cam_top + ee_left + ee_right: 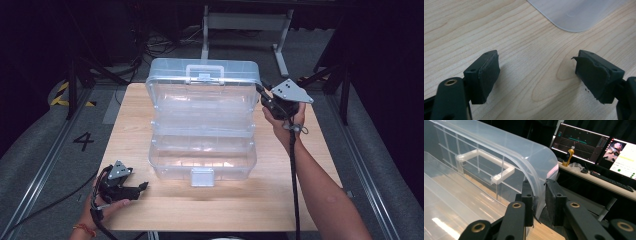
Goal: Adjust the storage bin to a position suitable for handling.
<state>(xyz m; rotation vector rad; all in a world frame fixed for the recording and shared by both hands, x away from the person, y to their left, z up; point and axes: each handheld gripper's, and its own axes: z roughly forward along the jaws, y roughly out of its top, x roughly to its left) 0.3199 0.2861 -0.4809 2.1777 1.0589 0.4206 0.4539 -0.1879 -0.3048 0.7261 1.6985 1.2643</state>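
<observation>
A clear plastic storage box (pixel 202 162) stands open in the middle of the wooden table (pixel 225 202), its trays stepped back toward the raised lid (pixel 202 92). My right gripper (pixel 264 96) is at the lid's right edge. In the right gripper view the jaws (pixel 539 187) pinch the lid's curved rim (pixel 541 157), one inside and one outside. The white carry handle (pixel 484 160) shows through the lid. My left gripper (pixel 141 187) lies low on the table at the front left, open, with bare wood between its jaws (pixel 536 72). A corner of the box (pixel 574 12) lies ahead of it.
Beyond the table's far edge stand a white desk frame (pixel 245 22) and cables on the floor. A floor mark "4" (pixel 83 141) lies to the left. The right gripper view shows monitors (pixel 581 141), a yellow bottle (pixel 569 155) and a keyboard on a side desk.
</observation>
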